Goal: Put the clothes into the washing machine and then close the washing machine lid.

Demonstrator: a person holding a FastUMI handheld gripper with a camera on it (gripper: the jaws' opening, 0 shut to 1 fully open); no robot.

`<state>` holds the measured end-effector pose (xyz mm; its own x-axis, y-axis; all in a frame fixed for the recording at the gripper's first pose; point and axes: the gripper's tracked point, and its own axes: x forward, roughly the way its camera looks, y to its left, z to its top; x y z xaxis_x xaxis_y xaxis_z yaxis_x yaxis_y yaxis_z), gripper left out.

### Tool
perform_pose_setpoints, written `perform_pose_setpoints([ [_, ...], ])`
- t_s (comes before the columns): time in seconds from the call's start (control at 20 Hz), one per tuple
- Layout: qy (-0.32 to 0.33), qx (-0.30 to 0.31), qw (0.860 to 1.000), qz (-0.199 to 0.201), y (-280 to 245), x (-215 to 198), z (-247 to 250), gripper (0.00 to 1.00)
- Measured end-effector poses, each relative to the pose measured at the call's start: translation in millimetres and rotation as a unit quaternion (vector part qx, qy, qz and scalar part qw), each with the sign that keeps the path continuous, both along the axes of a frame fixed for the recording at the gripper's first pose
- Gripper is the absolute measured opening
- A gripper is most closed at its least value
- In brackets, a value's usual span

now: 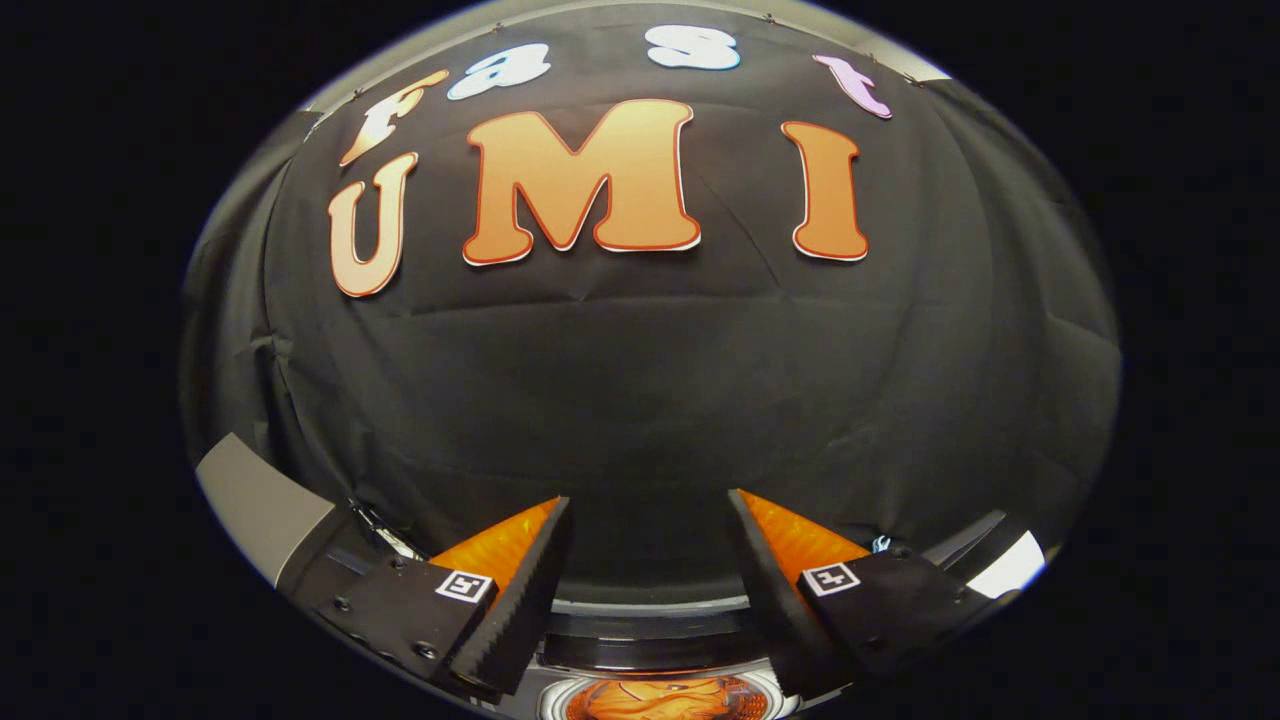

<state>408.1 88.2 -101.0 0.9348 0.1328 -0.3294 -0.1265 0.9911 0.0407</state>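
While the tongs [650, 510] are pointing forward at the booth's black cloth wall [650, 380], their two fingers are standing well apart, released and grasping nothing, with only dark cloth showing in the gap between the tips. Each finger [525, 590] is showing a toothed inner face and carrying a small square black-and-white marker [466, 586] on its mount. Below the fingers, close under the tongs, the washing machine [650, 607] is lying with its curved pale rim running across from one finger to the other, and a dark glossy band is sitting just under that rim. Lower still, between the finger bases, a round opening with a light ring around it is showing orange clothes [665, 700] inside it, so the garment is lying in the drum rather than in the tongs. Whether the glossy band is the lid, and how it is standing, I cannot tell, since the fingers are covering much of it. Off to the left side of the tongs, a flat grey panel [262, 508] is slanting up against the cloth, and beside the right finger a bright white patch [1010, 565] is gleaming on a dark curved edge; what either belongs to is unclear
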Motion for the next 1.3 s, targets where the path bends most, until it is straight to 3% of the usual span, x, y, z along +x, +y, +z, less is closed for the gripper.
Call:
perform_pose_setpoints([
  [1.0, 0.003, 0.004, 1.0, 0.014, -6.6, -91.5, -20.0, 0.97],
  [1.3, 0.018, 0.011, 1.0, 0.019, -8.3, -141.1, -51.2, 0.97],
])
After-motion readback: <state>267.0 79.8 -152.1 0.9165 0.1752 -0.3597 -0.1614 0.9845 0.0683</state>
